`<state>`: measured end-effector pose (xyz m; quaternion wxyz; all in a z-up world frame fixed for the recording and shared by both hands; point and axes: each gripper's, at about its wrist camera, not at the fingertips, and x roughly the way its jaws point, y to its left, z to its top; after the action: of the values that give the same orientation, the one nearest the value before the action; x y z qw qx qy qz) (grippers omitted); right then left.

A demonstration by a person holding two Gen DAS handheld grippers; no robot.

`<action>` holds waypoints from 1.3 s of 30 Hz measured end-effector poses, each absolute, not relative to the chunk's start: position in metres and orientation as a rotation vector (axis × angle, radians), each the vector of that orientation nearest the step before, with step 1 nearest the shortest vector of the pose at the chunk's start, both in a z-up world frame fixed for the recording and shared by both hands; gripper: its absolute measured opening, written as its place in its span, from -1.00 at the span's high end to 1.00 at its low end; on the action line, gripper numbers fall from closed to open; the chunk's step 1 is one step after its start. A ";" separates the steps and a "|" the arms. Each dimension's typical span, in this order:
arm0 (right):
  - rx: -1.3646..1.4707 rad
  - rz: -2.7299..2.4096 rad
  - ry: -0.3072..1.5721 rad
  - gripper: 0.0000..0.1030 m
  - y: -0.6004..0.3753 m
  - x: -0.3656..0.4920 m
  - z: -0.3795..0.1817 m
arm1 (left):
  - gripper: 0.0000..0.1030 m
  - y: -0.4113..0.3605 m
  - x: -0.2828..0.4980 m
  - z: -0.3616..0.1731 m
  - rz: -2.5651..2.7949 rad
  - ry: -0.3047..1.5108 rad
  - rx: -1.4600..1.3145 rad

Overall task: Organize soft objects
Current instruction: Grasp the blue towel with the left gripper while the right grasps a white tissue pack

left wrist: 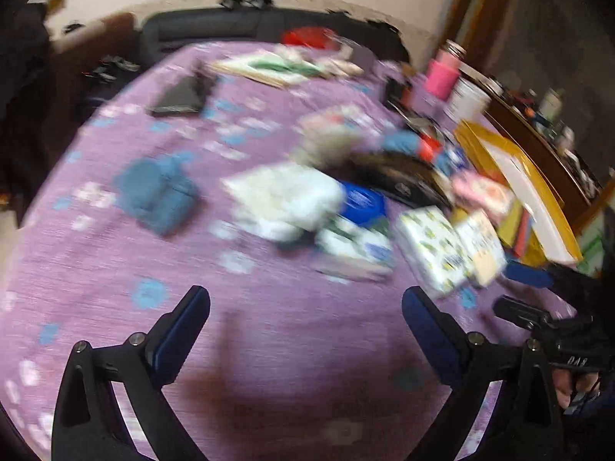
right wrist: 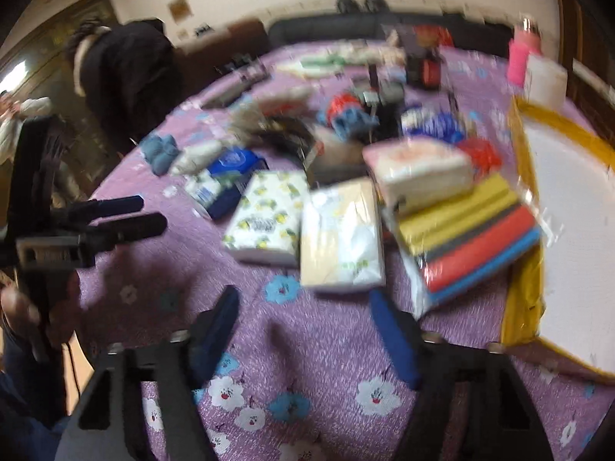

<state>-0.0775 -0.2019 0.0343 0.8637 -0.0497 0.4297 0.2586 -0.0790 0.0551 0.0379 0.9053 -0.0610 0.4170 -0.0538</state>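
Note:
Soft packs lie in a heap on the purple flowered cloth (right wrist: 307,345). A lemon-print tissue pack (right wrist: 265,219), a beige tissue pack (right wrist: 342,238), a pink pack (right wrist: 419,169) and a bag of coloured sponges (right wrist: 469,246) sit just beyond my right gripper (right wrist: 303,299), which is open over bare cloth. My left gripper (left wrist: 305,299) is also open and holds nothing. Ahead of it are a white soft pack (left wrist: 284,199), a folded blue cloth (left wrist: 153,196) and the lemon-print pack (left wrist: 434,249). Both views are blurred.
A yellow-rimmed white board (right wrist: 569,207) lies along the right side. A pink cup (left wrist: 442,77) and a white tub (left wrist: 469,100) stand at the far right. A dark flat case (left wrist: 180,96) lies far left. A person in dark clothes (right wrist: 127,73) stands beyond the table.

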 end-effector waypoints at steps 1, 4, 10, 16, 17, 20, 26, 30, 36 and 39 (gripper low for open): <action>-0.116 0.533 0.860 -0.33 -0.202 -0.082 0.036 | -0.95 0.068 -0.078 0.043 -0.078 0.853 -0.158; -0.132 0.514 0.784 -0.33 -0.204 -0.085 0.038 | -0.95 0.107 -0.071 0.052 0.025 0.874 -0.258; -0.054 0.579 0.735 -0.33 -0.211 -0.085 0.041 | -0.62 0.138 -0.046 0.052 0.166 0.873 -0.259; -0.038 0.596 0.709 -0.33 -0.213 -0.088 0.043 | -0.60 0.151 -0.008 0.029 0.179 0.939 -0.314; -0.032 0.597 0.702 -0.33 -0.214 -0.088 0.044 | -0.46 0.152 -0.003 0.026 0.181 0.945 -0.327; -0.018 0.606 0.702 -0.33 -0.215 -0.087 0.044 | 0.05 0.149 0.006 0.015 0.152 0.951 -0.368; 0.000 0.603 0.729 -0.33 -0.216 -0.083 0.042 | 0.23 0.136 -0.019 0.030 0.123 0.874 -0.362; 0.017 0.597 0.796 -0.33 -0.215 -0.071 0.038 | 0.23 0.115 -0.050 0.044 0.037 0.810 -0.350; -0.104 0.502 0.840 -0.33 -0.195 -0.050 0.038 | 0.23 0.075 -0.069 0.046 -0.112 0.781 -0.316; -0.144 0.472 0.876 -0.31 -0.188 -0.042 0.029 | 0.23 0.058 -0.068 0.044 -0.165 0.779 -0.301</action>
<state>-0.0421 -0.1880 0.0288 0.8764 -0.0688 0.4196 0.2263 -0.0683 0.0577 0.0436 0.9108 -0.1462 0.3778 -0.0798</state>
